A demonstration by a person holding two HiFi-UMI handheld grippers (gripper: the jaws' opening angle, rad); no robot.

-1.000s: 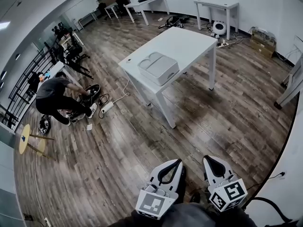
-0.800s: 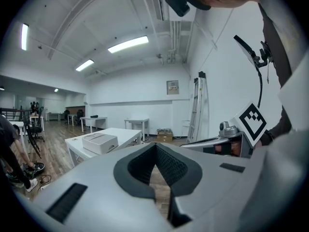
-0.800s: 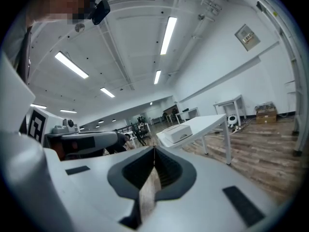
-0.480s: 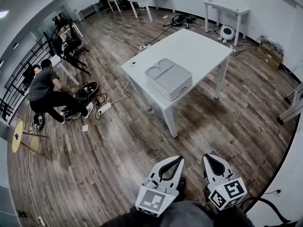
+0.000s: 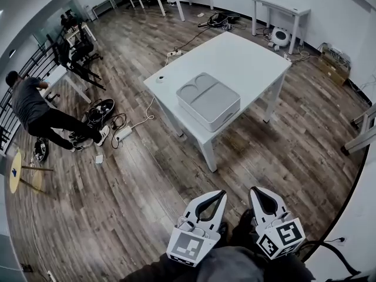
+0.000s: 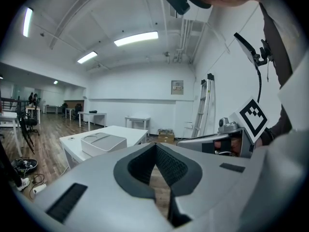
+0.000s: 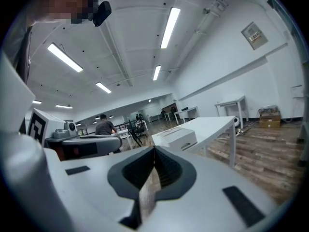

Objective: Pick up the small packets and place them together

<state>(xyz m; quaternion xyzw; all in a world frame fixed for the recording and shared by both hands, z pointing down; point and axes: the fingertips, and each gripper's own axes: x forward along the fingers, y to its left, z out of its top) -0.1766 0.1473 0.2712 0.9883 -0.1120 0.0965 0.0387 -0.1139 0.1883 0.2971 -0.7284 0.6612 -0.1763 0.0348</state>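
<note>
wood-plank floor (image 5: pixel 147 181) filled most of the head view, with cables and a white power strip (image 5: pixel 123 134) lying on it at the left. white bench (image 5: pixel 247 57) stood in the middle of the room, well ahead of both grippers, and two more white tables (image 5: pixel 279 7) stood along the far wall. person (image 5: pixel 29 107) in a grey top bent over gear at the left edge, well apart from the bench. pale grey box (image 5: pixel 208 101) with two rounded hollows in its lid sat near the bench's front edge, and a small round thing (image 5: pixel 160 79) lay near the bench's left corner. left gripper (image 5: pixel 222 192) and right gripper (image 5: pixel 254 190) were held side by side at the bottom of the head view, above the floor, each with its marker cube (image 5: pixel 189 247) nearest the camera. both grippers' own views showed the dark pads pressed tip to tip with nothing between them, only floor planks behind. small packets could not be made out in any view.
</note>
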